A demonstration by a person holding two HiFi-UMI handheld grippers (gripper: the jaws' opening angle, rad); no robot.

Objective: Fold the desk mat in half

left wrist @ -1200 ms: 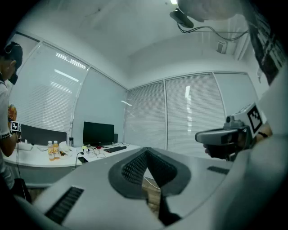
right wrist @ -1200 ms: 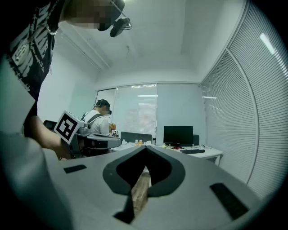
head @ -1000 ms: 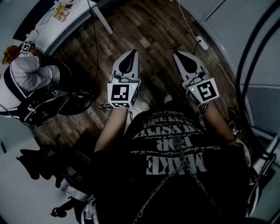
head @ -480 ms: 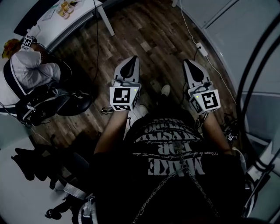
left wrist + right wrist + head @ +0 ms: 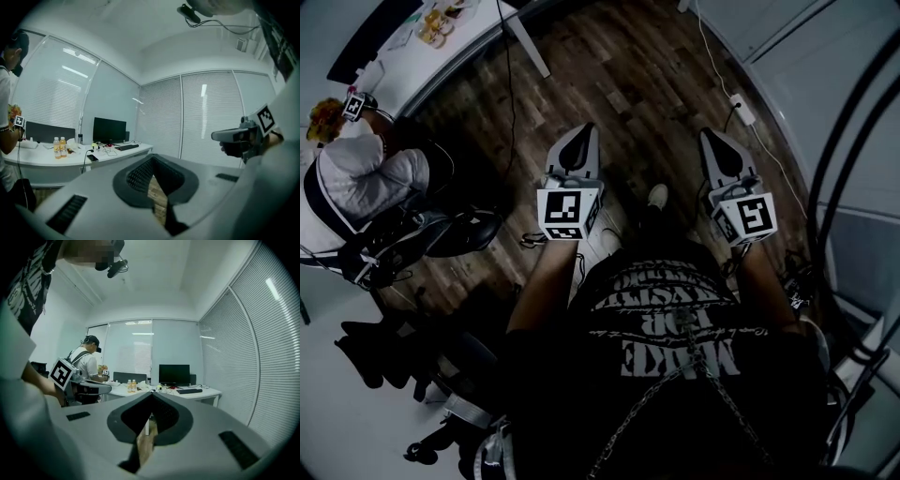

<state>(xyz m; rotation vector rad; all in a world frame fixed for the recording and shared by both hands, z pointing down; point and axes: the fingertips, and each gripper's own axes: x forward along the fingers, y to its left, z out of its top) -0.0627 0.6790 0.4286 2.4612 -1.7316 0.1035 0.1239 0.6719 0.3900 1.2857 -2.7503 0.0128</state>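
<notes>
No desk mat can be made out for certain; a dark strip (image 5: 373,42) lies on the white desk (image 5: 450,58) at the far upper left. My left gripper (image 5: 576,139) is held in front of my body over the wooden floor, jaws shut with nothing in them. My right gripper (image 5: 715,142) is beside it at the same height, also shut and empty. In the left gripper view the shut jaws (image 5: 153,158) point at the desk, with the right gripper (image 5: 238,136) at the right. The right gripper view shows its shut jaws (image 5: 151,395) and the left gripper (image 5: 89,389) at the left.
A second person (image 5: 364,167) sits at the desk on a dark chair (image 5: 459,230). Bottles (image 5: 59,147), a monitor (image 5: 109,130) and a keyboard (image 5: 126,147) are on the desk. A cable and power strip (image 5: 742,111) lie on the floor. Window blinds (image 5: 243,357) line the walls.
In the head view both grippers have drifted slightly down the picture, toward my body. They stay shut and empty.
</notes>
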